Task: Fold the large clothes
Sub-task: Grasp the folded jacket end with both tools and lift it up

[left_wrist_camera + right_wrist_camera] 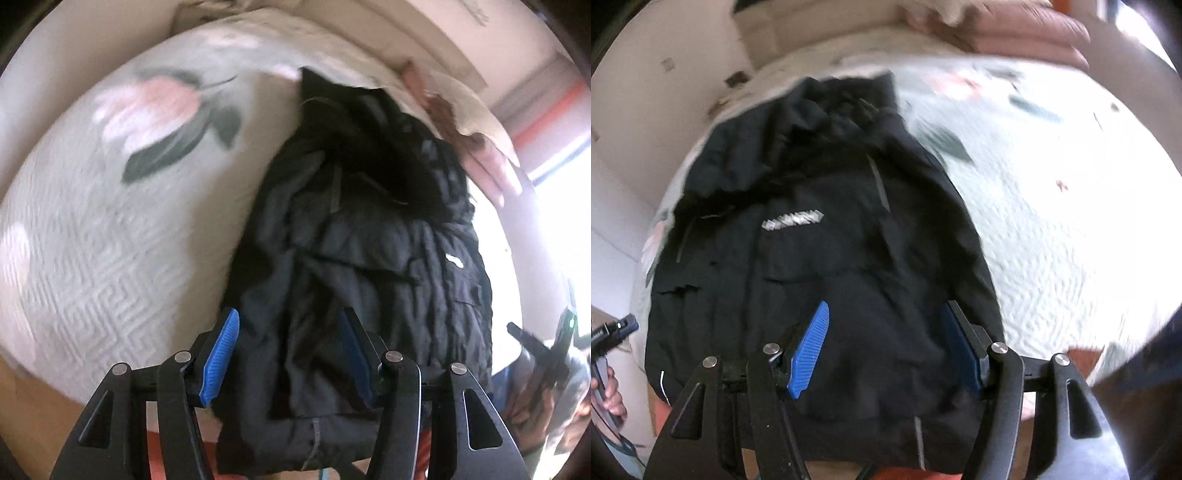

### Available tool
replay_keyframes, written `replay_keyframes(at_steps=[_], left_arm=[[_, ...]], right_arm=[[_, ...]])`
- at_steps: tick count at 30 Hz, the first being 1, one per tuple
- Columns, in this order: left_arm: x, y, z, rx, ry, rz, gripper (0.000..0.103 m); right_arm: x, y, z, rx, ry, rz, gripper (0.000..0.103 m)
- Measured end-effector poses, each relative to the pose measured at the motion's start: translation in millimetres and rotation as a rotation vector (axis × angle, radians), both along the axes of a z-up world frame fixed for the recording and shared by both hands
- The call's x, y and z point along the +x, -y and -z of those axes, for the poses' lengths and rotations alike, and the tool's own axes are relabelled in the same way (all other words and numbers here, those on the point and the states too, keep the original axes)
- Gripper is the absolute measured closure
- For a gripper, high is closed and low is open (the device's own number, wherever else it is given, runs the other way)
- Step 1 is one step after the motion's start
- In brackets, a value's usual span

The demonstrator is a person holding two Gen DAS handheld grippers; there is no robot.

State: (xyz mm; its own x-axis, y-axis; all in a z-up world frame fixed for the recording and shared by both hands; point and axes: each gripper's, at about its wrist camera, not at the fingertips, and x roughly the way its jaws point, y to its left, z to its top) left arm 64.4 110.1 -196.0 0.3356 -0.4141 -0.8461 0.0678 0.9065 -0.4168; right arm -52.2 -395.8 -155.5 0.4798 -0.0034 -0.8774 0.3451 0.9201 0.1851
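bedspread (92, 266): white, textured, pink floral print | pink folded blankets (1027, 33): far edge | wall (665, 92): beige

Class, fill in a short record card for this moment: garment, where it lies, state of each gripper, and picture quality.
garment: black jacket, folded lengthwise, white logo on the chest
surface: bed with a white flowered bedspread
left gripper: open, above the jacket's hem, holding nothing
right gripper: open, above the jacket's lower part, holding nothing
contact with cloth: cannot tell
picture quality: motion blur in both views

Black jacket (820, 258) flat on floral white bedspread (1052, 221).
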Motion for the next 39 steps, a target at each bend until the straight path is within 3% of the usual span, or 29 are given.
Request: replay_keyframes(at_steps=[4,6,8,11,13,15,17,18,21,23,25,26,31,34,35,39], left_arm=[[0,-2,25,0.026,-0.065,-0.028,0.045],[0,0,43,-0.039,-0.127,-0.014,0.046],[-3,1,48,-0.065,-0.123,-0.015,0.048],[-11,4,43,-0.062,-0.096,0.022,0.073],[-17,7,39,-0.068,-0.085,0.056,0.073],[-23,7,39,-0.022,-0.077,0.073,0.072],[-23,3,43,-0.004,-0.087,0.065,0.064],[-23,0,49,-0.017,-0.11,0.047,0.058],[-23,-7,54,-0.067,-0.117,0.017,0.057],[-24,-3,53,-0.046,-0.109,0.039,0.057],[-26,5,50,-0.039,-0.1,0.067,0.076],[-28,10,47,-0.085,-0.099,0.09,0.085],[-38,21,20,-0.217,-0.046,0.145,0.085],[-39,15,27,-0.277,-0.074,0.141,0.073],[-39,14,35,-0.267,-0.097,0.135,0.067],[-46,12,60,-0.195,-0.164,0.131,0.067]], right_arm=[[-15,23,19,0.026,-0.044,0.053,0.035],[-21,32,25,0.036,-0.059,0.068,0.035],[-28,41,32,0.042,-0.072,0.076,0.035],[-35,46,39,0.025,-0.081,0.055,0.035],[-39,49,42,0.016,-0.085,0.047,0.036],[-43,55,48,0.043,-0.084,0.045,0.036],[-44,63,55,0.088,-0.087,0.052,0.036],[-44,67,62,0.125,-0.098,0.058,0.036],[-46,72,75,0.245,-0.097,0.056,0.036],[-46,64,75,0.232,-0.097,0.03,0.038],[-46,56,72,0.22,-0.103,-0.004,0.056],[-47,51,67,0.221,-0.102,-0.024,0.057],[-57,31,39,0.249,-0.077,-0.111,0.057],[-60,20,47,0.27,-0.116,-0.171,0.049],[-61,17,56,0.27,-0.147,-0.182,0.047],[-63,9,71,0.225,-0.198,-0.171,0.042]])
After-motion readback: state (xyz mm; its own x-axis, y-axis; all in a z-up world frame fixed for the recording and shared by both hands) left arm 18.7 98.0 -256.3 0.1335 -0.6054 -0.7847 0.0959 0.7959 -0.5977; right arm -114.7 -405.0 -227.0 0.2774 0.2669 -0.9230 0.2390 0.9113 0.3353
